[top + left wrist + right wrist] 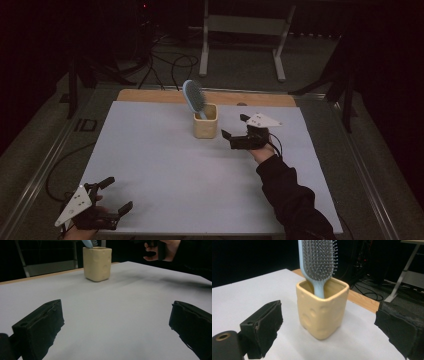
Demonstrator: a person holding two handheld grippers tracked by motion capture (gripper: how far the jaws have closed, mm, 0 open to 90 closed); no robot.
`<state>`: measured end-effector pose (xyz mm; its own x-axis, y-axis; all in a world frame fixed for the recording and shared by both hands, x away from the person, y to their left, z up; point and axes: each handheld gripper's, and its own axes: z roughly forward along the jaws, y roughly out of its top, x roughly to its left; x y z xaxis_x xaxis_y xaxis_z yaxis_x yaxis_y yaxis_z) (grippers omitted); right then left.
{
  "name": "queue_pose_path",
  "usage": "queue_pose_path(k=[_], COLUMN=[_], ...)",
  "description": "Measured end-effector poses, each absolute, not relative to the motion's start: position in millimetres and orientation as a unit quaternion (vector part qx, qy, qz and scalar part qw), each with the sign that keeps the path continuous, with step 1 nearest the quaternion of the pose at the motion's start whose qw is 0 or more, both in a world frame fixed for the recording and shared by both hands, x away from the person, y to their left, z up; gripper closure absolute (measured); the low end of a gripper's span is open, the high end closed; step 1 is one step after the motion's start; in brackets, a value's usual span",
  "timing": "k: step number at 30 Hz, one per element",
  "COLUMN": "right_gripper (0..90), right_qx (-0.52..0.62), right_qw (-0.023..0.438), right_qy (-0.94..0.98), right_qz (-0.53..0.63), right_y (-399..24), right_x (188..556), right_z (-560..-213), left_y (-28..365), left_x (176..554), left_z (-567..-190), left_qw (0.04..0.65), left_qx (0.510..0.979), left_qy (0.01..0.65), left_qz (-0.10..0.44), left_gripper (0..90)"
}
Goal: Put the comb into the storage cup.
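Observation:
A pale yellow square cup point(205, 121) with round dimples stands upright toward the back middle of the white table. A light blue hairbrush point(194, 96) stands handle-down in it, leaning left, bristle head up. My right gripper point(234, 127) is open just right of the cup, jaws pointed at it and apart from it. In the right gripper view the cup point(321, 311) and the brush point(318, 262) sit between the spread jaws, a little ahead. My left gripper point(116, 194) rests open and empty at the near left corner; its view shows the cup point(97, 263) far off.
The white sheet point(165, 165) covers the table, with a wooden strip point(150, 95) along its far edge. Beyond stand a white metal frame point(244, 30) and loose cables on a dark floor. A dark sleeve point(292, 197) lies over the right side.

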<state>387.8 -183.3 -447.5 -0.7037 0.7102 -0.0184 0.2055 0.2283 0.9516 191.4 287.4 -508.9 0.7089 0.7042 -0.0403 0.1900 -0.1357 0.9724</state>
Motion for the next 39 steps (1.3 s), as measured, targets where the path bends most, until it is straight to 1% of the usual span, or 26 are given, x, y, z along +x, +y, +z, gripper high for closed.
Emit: queue_pose_path(k=[3,8,17,26,31,39], right_gripper=[7.0,7.0,7.0,7.0,7.0,7.0], right_qx=[0.301,0.301,0.290,0.286,0.296,0.321], right_qw=[0.237,0.227,0.211,0.205,0.192,0.190], right_qy=[0.753,0.752,0.758,0.764,0.764,0.759], right_qz=[0.535,0.540,0.545,0.541,0.540,0.534], right_y=[-187,-193,-202,-215,-228,-252], right_x=[382,370,339,309,296,273], right_z=[-449,-452,-458,-470,-479,-492], left_y=[287,287,287,286,286,286], left_x=[191,191,192,192,192,192], left_z=[-509,-509,-508,-508,-508,-508], left_qw=[0.579,0.579,0.579,0.579,0.579,0.580], left_qx=[0.721,0.721,0.722,0.723,0.723,0.723], left_qy=[0.310,0.309,0.307,0.305,0.305,0.303], left_qz=[0.222,0.222,0.222,0.222,0.221,0.221], left_gripper=[0.0,0.0,0.0,0.0,0.0,0.0])
